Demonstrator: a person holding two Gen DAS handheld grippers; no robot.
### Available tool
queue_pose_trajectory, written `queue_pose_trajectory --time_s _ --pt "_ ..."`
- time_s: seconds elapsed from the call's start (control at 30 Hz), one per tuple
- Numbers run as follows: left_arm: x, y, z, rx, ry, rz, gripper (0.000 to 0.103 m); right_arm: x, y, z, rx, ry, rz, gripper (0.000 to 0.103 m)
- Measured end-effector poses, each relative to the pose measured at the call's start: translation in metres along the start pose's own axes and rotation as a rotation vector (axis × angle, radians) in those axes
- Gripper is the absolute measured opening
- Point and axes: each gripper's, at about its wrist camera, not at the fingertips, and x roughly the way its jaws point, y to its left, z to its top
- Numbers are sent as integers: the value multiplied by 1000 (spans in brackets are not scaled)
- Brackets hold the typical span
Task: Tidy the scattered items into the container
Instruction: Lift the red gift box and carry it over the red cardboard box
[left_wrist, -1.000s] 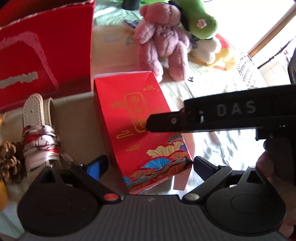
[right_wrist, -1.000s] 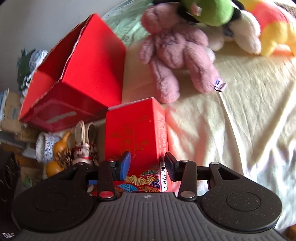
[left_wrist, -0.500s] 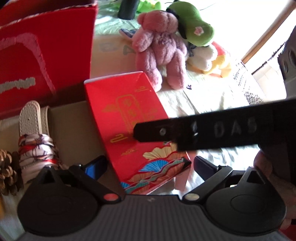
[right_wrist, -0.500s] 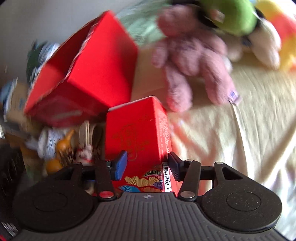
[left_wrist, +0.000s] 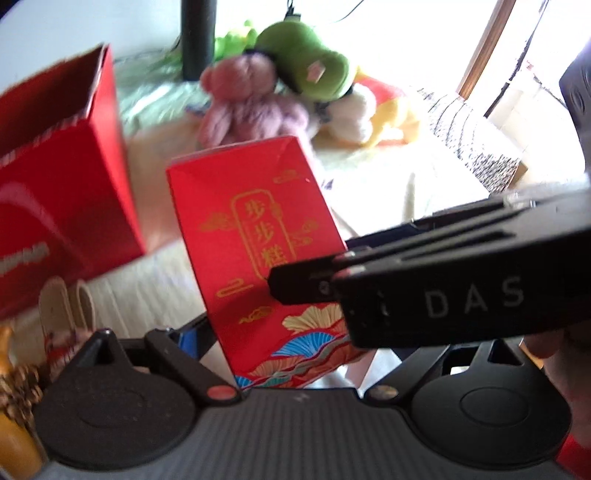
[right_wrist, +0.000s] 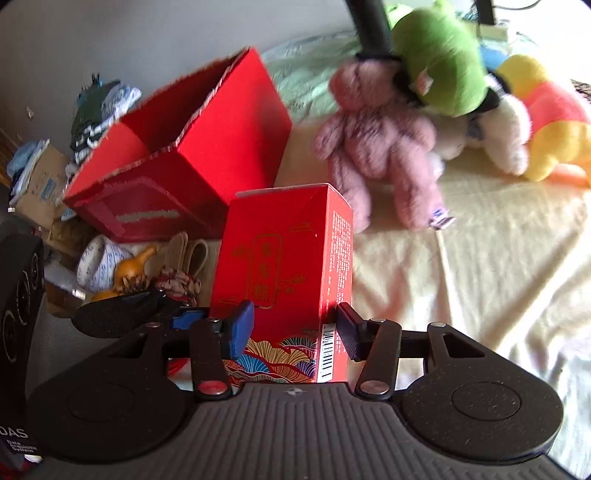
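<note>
A tall red gift box with gold lettering (right_wrist: 284, 266) stands upright between the fingers of my right gripper (right_wrist: 295, 328), which is shut on its lower part and holds it raised. The same box (left_wrist: 258, 251) fills the middle of the left wrist view, tilted, with the right gripper's black body (left_wrist: 424, 280) across it. My left gripper (left_wrist: 295, 343) is open, its blue-padded finger (left_wrist: 188, 336) left of the box, apart from it. The open red container (right_wrist: 177, 158) stands behind and to the left, also seen in the left wrist view (left_wrist: 55, 199).
A pink teddy bear (right_wrist: 376, 147), a green plush (right_wrist: 439, 55) and a yellow-and-white plush (right_wrist: 535, 122) lie on the cream sheet at the back right. Sandals (right_wrist: 184, 258), a pine cone (right_wrist: 133, 284), a gourd (right_wrist: 129, 262) and a patterned cup (right_wrist: 96, 262) sit left of the box.
The right gripper has lifted the red gift box off the sheet and both views have tilted upward. The left gripper stays open beside it.
</note>
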Motion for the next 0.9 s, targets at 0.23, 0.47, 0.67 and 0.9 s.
queue_pose_trajectory --time_s 0.23,0.47,0.67,0.9 --pt "-26 -12 34 54 -130 16 93 -31 5 3 33 -143 11 53" --pt "-55 6 51 70 -186 -7 93 -46 33 23 17 -299 -15 53" --pt "-99 52 77 60 -271 23 93 -47 75 57 -44 -377 1 52" --pt "-120 119 102 87 -270 138 93 -17 114 120 -46 -367 92 52"
